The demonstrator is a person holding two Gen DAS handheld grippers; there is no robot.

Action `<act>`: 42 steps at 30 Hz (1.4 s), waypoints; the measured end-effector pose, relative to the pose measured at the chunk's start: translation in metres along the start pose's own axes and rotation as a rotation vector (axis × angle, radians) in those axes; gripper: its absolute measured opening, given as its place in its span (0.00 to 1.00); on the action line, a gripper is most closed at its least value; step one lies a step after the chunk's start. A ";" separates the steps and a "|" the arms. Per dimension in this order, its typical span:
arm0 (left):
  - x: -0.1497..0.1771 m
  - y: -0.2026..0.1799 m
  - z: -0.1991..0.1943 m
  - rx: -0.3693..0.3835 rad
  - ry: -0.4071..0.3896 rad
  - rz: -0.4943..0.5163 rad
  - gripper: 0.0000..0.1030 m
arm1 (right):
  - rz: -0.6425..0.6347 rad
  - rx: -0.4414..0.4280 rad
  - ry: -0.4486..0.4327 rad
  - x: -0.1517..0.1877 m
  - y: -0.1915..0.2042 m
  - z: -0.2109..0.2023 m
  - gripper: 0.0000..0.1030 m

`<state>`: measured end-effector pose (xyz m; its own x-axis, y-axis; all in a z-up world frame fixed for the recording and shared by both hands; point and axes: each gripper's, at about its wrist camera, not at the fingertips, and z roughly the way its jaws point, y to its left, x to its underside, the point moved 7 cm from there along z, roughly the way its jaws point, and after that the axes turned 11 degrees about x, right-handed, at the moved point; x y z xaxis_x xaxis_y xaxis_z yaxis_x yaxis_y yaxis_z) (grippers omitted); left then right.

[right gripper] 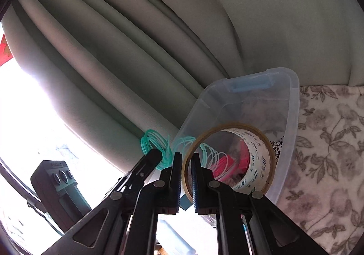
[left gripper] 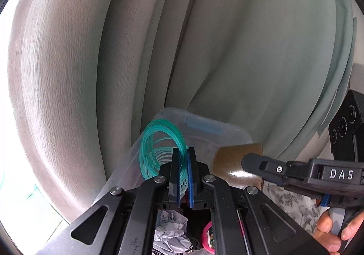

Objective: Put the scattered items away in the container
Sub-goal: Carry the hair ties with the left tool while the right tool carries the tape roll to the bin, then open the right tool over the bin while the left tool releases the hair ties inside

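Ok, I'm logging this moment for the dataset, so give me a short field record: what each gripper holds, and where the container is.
left gripper: shut on teal coil
right gripper: shut on tape roll, one finger through its hole
container: clear plastic bin, tilted, in front of both grippers
in container: something pink, partly hidden
surface: floral cloth
backdrop: grey-green curtain

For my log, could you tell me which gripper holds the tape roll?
The right gripper grips the tape roll; the left gripper holds the teal coil.
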<state>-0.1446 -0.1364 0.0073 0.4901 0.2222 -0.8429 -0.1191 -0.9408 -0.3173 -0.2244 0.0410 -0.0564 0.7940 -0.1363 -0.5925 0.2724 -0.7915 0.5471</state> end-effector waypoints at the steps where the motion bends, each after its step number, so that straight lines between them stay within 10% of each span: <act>1: 0.000 0.003 0.004 -0.002 0.005 -0.006 0.05 | -0.006 0.007 -0.008 -0.004 0.001 0.002 0.09; 28: -0.003 0.040 0.036 -0.030 0.087 -0.056 0.05 | -0.097 0.167 0.061 0.033 0.002 -0.009 0.14; 38: -0.012 0.019 0.035 -0.028 0.071 -0.050 0.28 | -0.101 0.178 0.027 0.033 0.008 -0.034 0.35; 42: 0.035 0.029 -0.038 -0.021 0.058 -0.052 0.28 | -0.119 0.176 0.017 0.032 0.017 -0.044 0.35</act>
<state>-0.0985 -0.1651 -0.0149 0.5448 0.2563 -0.7985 -0.0742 -0.9337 -0.3503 -0.1705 0.0497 -0.0398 0.7714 -0.0263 -0.6358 0.2674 -0.8933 0.3613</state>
